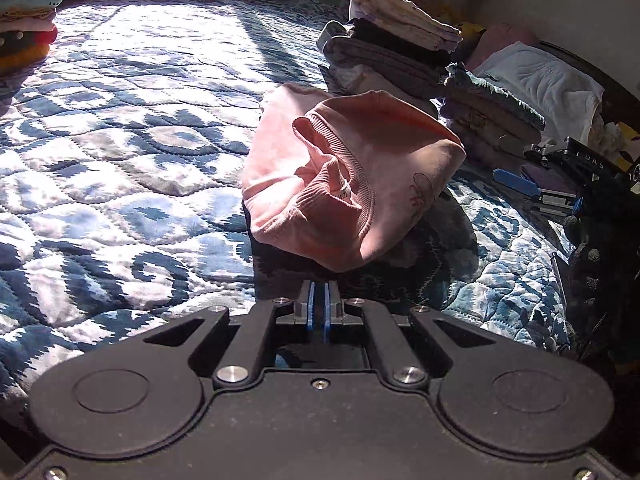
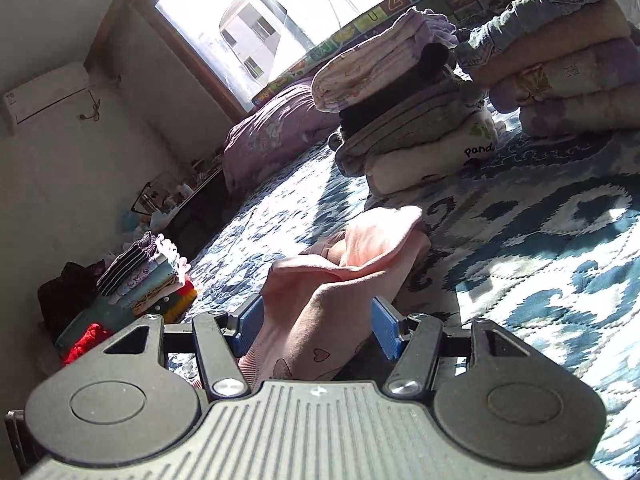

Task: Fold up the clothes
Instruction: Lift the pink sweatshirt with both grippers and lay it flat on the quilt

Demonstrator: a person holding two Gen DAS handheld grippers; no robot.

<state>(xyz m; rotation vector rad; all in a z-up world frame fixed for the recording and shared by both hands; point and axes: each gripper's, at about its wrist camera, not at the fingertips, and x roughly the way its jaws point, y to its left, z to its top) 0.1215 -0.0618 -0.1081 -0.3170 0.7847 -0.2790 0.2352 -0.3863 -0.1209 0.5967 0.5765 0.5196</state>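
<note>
Pink sweatshirt (image 1: 344,184), crumpled in a loose heap on the blue patterned quilt (image 1: 120,152) near folded stacks (image 1: 400,56): soft, light knit, likely to sag; best taken at ribbed hem or shoulders. Left gripper (image 1: 319,304) pressed together, empty. Right gripper (image 2: 316,330) spread, straddling the fabric.

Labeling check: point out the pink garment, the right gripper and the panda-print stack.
pink garment (image 1: 344,184): left wrist view, ribbed collar.
right gripper (image 2: 316,326): right wrist view, between blue pads.
panda-print stack (image 2: 416,128): right wrist view, grey middle layer.
</note>
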